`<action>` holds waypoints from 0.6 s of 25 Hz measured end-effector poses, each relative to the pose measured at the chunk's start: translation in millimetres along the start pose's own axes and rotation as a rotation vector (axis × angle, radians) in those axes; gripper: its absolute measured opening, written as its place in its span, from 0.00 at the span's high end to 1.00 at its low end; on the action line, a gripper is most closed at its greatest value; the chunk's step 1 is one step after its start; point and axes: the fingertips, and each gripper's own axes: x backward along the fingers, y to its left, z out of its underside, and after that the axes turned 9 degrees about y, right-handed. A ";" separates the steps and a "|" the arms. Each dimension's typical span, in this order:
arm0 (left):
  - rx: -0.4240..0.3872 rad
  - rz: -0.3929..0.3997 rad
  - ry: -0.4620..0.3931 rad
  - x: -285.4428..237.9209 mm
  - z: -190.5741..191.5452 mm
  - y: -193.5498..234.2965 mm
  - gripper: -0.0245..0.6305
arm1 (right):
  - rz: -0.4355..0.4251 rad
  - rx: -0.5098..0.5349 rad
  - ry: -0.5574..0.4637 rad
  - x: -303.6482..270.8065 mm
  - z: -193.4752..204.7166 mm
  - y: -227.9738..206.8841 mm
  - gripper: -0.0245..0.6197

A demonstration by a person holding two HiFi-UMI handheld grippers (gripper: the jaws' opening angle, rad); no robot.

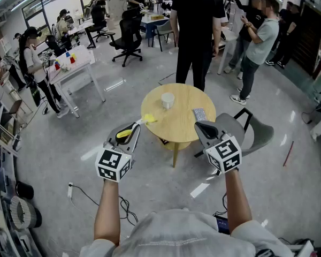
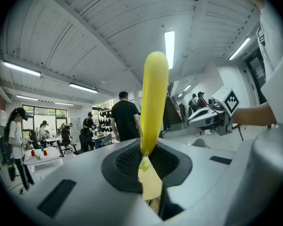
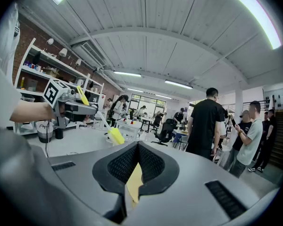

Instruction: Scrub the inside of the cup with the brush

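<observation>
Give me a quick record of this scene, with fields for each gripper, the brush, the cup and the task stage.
left gripper: shut on brush
right gripper: shut, nothing between the jaws
brush: yellow, held apart from the cup
cup: white, upright on round wooden table, not held
task stage: brush not yet inside the cup

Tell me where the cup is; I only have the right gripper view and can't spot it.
Observer: The head view shows the white cup upright on the round wooden table, toward its far side, untouched.
Operator: Is the brush near it?
Observer: No. The left tongs, shut on the brush, hold its yellow head over the table's near-left edge, apart from the cup.
</observation>
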 end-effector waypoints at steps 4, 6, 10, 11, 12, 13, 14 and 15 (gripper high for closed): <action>-0.008 0.000 -0.002 -1.3 -0.1 3.7 0.89 | 0.000 0.005 -0.005 -4.9 -2.5 0.4 0.92; -0.010 0.000 -0.003 -1.4 1.3 3.8 0.89 | 0.001 0.006 -0.003 -6.5 -0.8 0.9 0.92; -0.010 0.003 -0.007 1.2 2.3 5.8 0.89 | 0.023 -0.007 -0.009 -8.9 -0.8 1.8 0.92; -0.009 0.005 -0.008 2.4 3.3 7.4 0.89 | 0.033 -0.008 -0.009 -10.1 -1.1 2.9 0.92; -0.008 0.008 -0.009 3.9 4.8 9.1 0.89 | 0.039 -0.006 -0.007 -11.5 -1.2 5.3 0.92; -0.008 0.011 -0.008 6.0 7.0 10.8 0.89 | 0.038 -0.003 -0.005 -12.9 -1.1 9.3 0.92; -0.007 0.013 -0.006 9.0 9.9 12.7 0.89 | 0.032 -0.004 -0.003 -13.9 -0.7 14.7 0.92; -0.007 0.015 -0.005 12.7 13.3 14.7 0.89 | 0.024 -0.010 -0.003 -14.7 -0.1 20.8 0.92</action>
